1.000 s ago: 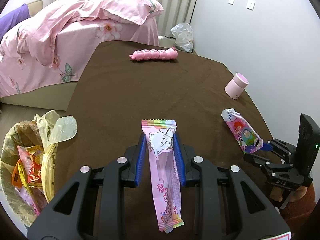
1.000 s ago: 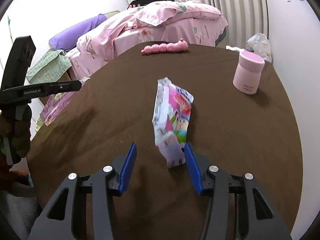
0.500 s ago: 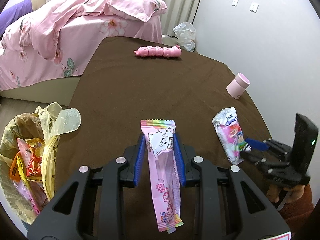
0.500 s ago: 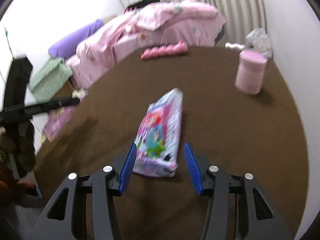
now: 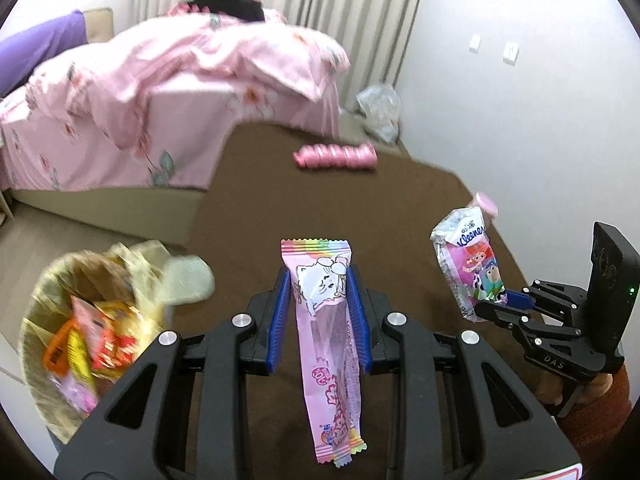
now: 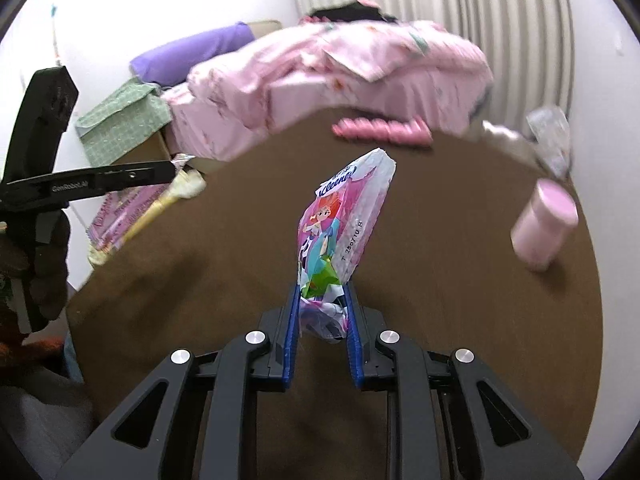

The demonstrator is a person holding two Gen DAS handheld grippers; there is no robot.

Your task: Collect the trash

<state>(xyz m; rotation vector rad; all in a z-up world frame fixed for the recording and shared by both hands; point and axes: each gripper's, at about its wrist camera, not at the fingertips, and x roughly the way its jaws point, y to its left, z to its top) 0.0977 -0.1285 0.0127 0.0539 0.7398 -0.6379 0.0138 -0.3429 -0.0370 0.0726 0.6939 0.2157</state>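
My left gripper (image 5: 320, 292) is shut on a long pink candy wrapper (image 5: 326, 344) and holds it above the brown table (image 5: 280, 200). My right gripper (image 6: 322, 312) is shut on the lower end of a Kleenex tissue pack (image 6: 340, 224), lifted off the table and standing upward. The right gripper (image 5: 508, 304) and the pack (image 5: 468, 264) also show in the left wrist view at the right. A lined wicker trash basket (image 5: 80, 320) with several wrappers inside sits on the floor at the lower left. The left gripper's side (image 6: 100, 180) shows in the right wrist view.
A pink caterpillar toy (image 5: 336, 156) lies at the table's far edge. A pink cup (image 6: 544, 224) stands on the table's right side. A bed with a pink quilt (image 5: 180, 92) is beyond the table. A plastic bag (image 5: 380, 108) lies by the wall.
My right gripper closed on the tissue pack and lifted it off the table. My left gripper kept its hold on the candy wrapper and rose a little.
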